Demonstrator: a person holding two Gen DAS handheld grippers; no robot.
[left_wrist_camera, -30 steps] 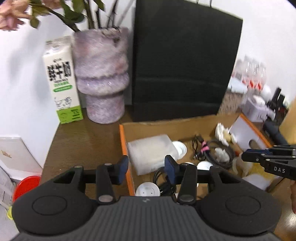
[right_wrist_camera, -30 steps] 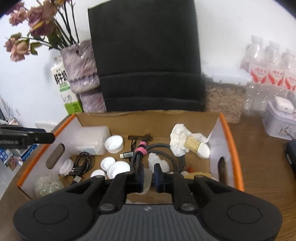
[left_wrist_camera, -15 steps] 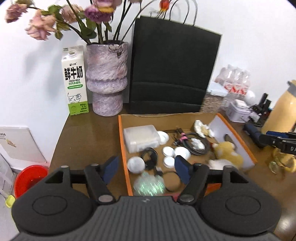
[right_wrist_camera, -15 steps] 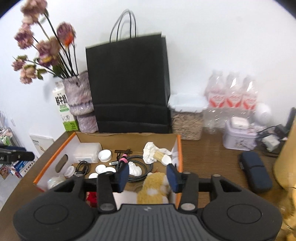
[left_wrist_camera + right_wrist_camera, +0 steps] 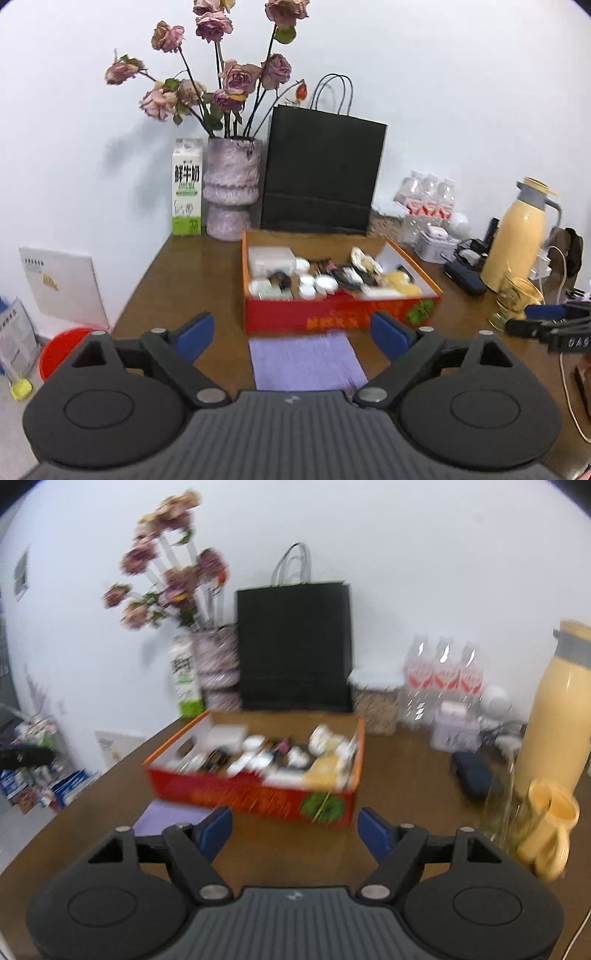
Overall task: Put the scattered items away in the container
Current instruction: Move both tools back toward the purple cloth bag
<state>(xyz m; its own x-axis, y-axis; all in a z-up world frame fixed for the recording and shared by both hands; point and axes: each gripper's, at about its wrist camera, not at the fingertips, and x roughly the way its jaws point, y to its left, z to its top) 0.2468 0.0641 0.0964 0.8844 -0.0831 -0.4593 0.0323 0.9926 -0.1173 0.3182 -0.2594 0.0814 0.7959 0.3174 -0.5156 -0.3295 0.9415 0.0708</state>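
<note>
From my seat, the red cardboard box (image 5: 341, 317) sits on the brown table (image 5: 192, 273) and serves as my landmark. It is full of the small items: a clear plastic case (image 5: 271, 258) in its far left corner, white caps (image 5: 317, 285) near the middle, a dark coiled cable (image 5: 347, 275) beside them, and something yellow and soft (image 5: 402, 286) at its right end. A purple cloth (image 5: 306, 363) lies flat on the table just in front of the box. My left gripper (image 5: 291, 334) hangs in front of the box, above the cloth, its jaws opening wide with nothing between them. My right gripper (image 5: 295, 829) is also in front of the box, toward its right corner, jaws opening and empty. Behind the box stand a black paper bag (image 5: 319, 171), a vase (image 5: 231, 190) of flowers and a milk carton (image 5: 187, 188).
</note>
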